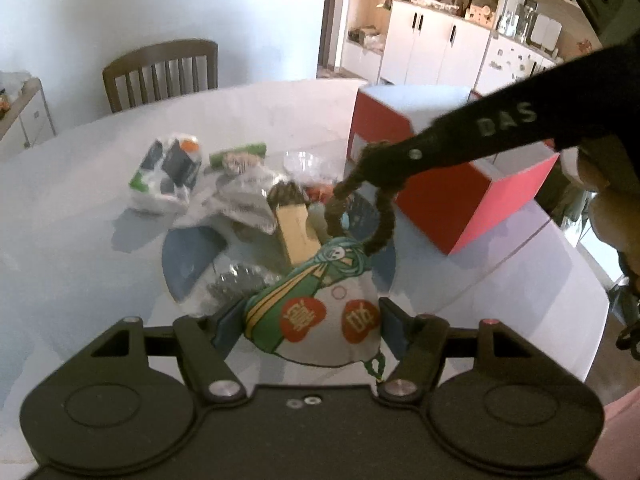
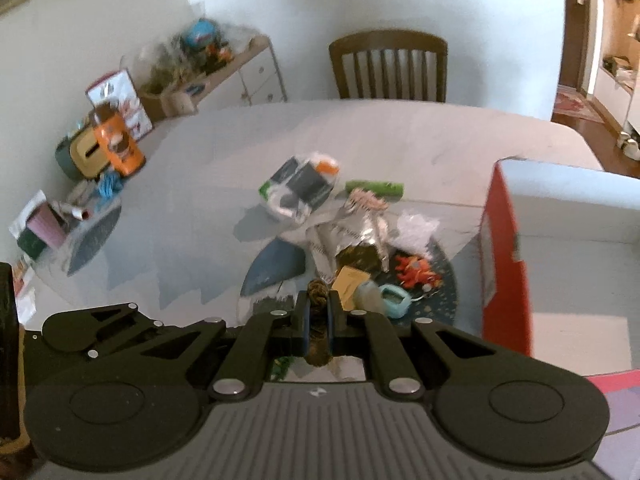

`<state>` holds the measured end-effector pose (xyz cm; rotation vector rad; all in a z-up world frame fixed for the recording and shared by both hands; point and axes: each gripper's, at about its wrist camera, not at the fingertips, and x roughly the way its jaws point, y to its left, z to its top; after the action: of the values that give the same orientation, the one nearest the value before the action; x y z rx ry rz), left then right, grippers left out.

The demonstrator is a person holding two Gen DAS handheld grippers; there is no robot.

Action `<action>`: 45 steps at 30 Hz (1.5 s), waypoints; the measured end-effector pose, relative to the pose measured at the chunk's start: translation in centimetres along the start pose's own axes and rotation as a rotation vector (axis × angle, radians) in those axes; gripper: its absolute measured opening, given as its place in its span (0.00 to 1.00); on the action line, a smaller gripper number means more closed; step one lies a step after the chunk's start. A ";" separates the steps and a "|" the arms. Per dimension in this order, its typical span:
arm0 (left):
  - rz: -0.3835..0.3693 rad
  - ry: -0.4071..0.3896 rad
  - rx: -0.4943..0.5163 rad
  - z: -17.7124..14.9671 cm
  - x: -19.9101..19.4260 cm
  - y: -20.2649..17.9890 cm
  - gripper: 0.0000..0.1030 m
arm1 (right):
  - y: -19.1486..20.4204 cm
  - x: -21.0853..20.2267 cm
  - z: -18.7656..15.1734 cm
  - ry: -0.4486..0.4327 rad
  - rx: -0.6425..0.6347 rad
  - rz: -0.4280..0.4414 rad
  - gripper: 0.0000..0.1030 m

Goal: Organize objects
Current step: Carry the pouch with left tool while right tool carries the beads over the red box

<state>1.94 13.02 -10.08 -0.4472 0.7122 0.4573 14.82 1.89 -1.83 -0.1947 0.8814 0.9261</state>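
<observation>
Two hand-held grippers (image 1: pixel 310 326) (image 2: pixel 318 312), one pouch (image 1: pixel 324 320), one cord (image 1: pixel 380 220)

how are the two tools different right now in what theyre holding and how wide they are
The left tool has its fingers spread wide around the body of a white and green pouch, while the right tool is pinched nearly closed on the pouch's thin brown cord. The left one sits low at the pouch's bottom; the right one is up at the cord's top loop. Both grip the same item above the blue mat.
</observation>
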 end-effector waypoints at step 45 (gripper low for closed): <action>0.174 0.060 0.126 25.3 17.4 -16.8 0.67 | -29.8 -4.6 1.1 -0.026 0.081 -0.128 0.07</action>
<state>35.61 17.06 -1.36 -0.2823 0.8370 0.5602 36.85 -18.65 -4.01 -0.1671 0.8701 0.7713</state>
